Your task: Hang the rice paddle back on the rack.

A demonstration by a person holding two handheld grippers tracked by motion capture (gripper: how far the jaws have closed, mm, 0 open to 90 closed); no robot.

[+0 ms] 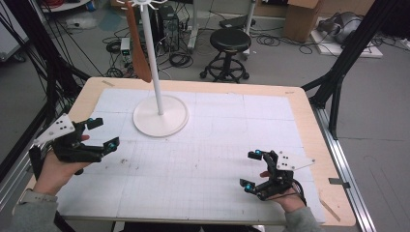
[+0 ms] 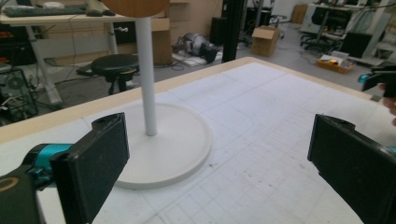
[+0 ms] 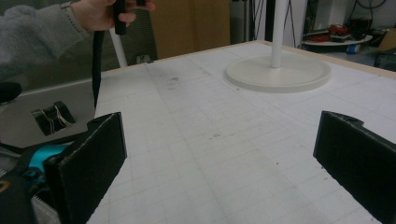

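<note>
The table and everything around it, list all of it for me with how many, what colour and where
Table: one, light wood edge, topped by a white gridded mat.
Stand: one, white, round base with upright pole, far-left part of the mat.
Wooden piece: one, brown, long, hanging from the stand's top.
Stool: one, black, on castors, on the floor beyond the table.
Cardboard box: one, brown, on the floor at the far right.
Cables: several, black, on the floor behind the stand.
Left gripper: one, black with teal, near the left edge, jaws open, nothing between them.
Right gripper: one, black with teal, near right, jaws open, nothing between them.
</note>
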